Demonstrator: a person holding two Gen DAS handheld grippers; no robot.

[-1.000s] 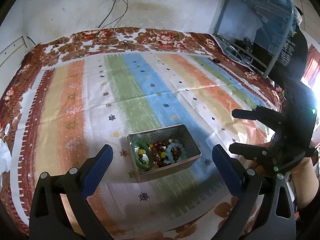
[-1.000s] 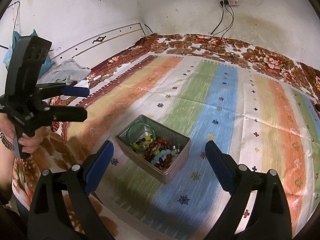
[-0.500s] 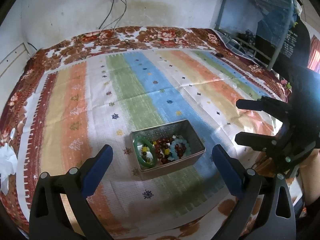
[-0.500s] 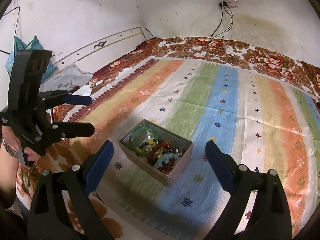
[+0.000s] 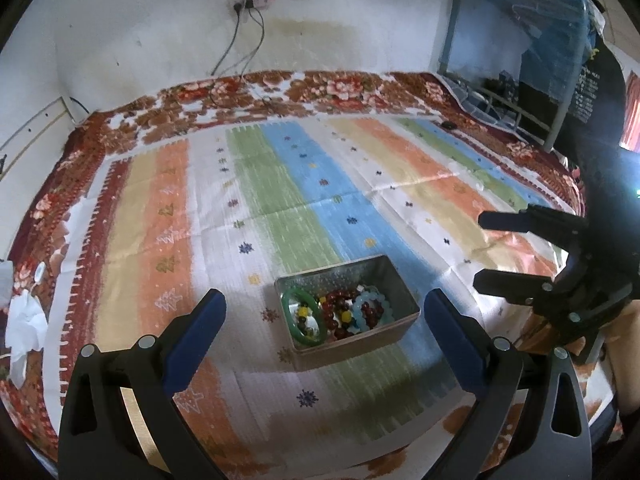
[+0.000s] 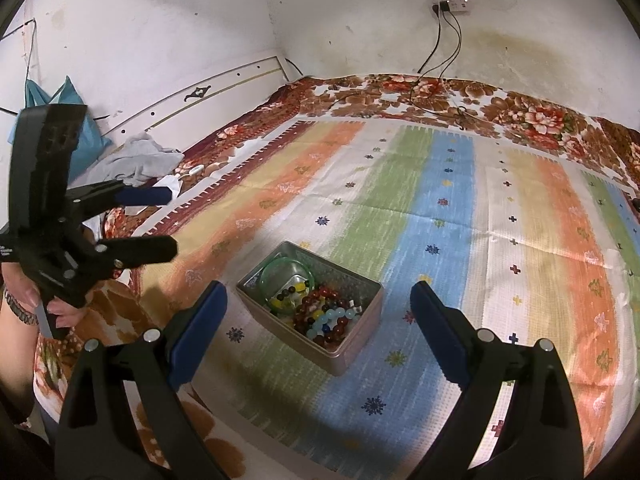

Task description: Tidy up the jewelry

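Striped cloth [image 5: 280, 216] covers the bed, a floral blanket [image 5: 320, 92] along its far edge. Near the cloth's front edge sits my metal tin [image 5: 400, 284] with a green bangle [image 5: 298, 320] and beaded bracelets [image 5: 352, 312] inside. My left gripper [image 5: 324, 316] and right gripper [image 6: 318, 312] hover above it, jaws spread wide, gripping nothing.

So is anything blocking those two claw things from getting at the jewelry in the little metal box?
Nothing visible does. The metal box sits open-topped on the striped cloth, with the green bangle and beaded bracelets exposed. Both the left gripper and the right gripper hang open above it, with only bare cloth around.
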